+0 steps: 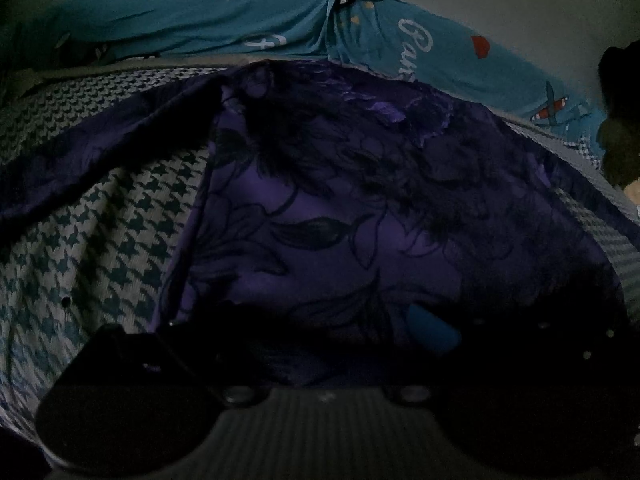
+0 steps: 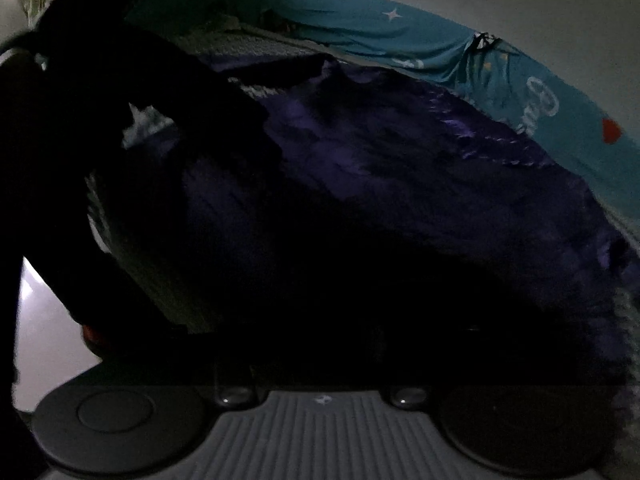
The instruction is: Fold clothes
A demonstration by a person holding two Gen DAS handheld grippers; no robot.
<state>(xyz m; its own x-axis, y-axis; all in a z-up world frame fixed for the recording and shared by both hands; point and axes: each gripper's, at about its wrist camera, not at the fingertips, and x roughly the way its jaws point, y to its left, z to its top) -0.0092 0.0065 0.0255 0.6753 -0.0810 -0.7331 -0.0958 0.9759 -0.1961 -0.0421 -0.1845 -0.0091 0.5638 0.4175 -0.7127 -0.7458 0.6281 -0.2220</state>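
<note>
A purple garment (image 1: 360, 208) with a dark flower print lies spread on the houndstooth bedcover (image 1: 100, 240), one sleeve or flap reaching out to the left. My left gripper (image 1: 316, 340) hangs low over its near edge. A blue fingertip (image 1: 432, 332) shows well right of centre, so the jaws stand apart; the other fingertip is lost in shadow. In the right wrist view the same garment (image 2: 400, 168) fills the frame, very dark near the camera. My right gripper (image 2: 320, 344) points down at it, its fingers hidden in the dark. A black silhouette of an arm or gripper (image 2: 100, 140) crosses the left.
A teal printed sheet (image 1: 240, 20) runs along the back against a pale wall. A dark lump (image 1: 620, 120) sits at the far right edge. The bed's side and the pale floor (image 2: 44, 340) show at lower left in the right wrist view.
</note>
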